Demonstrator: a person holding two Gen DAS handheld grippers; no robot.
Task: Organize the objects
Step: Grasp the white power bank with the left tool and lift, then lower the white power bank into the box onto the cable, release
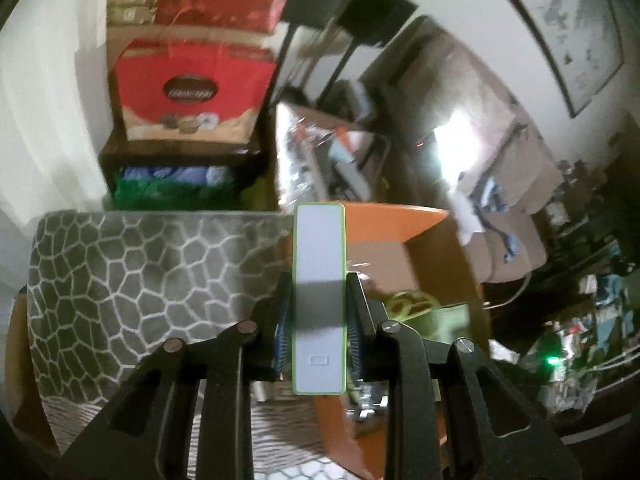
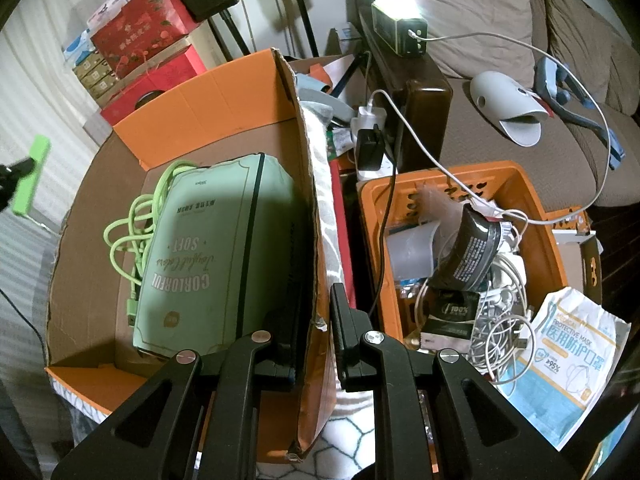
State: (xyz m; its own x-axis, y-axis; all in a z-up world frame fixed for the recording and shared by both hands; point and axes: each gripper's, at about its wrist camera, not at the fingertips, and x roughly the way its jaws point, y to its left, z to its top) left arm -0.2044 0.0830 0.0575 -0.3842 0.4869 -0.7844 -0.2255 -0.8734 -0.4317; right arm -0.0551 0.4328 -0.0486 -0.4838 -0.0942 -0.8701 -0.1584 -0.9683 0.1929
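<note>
The green-edged power bank [image 1: 319, 296] is clamped lengthwise in the left gripper [image 1: 319, 300], lifted clear over the box's outer side; it should be carried in over the orange cardboard box [image 2: 224, 92] and lowered beside the green tissue pack [image 2: 216, 256] and green cable [image 2: 132, 236]. The right gripper [image 2: 316, 336] pinches the box's wall, steadying it. What carries the box is hidden, and motion blur muddies the left view.

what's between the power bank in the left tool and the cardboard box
Nothing visible. The left tool holds the power bank in open air beside the cardboard box, whose top is open. Inside, a green pack and cable fill much of the floor.
</note>
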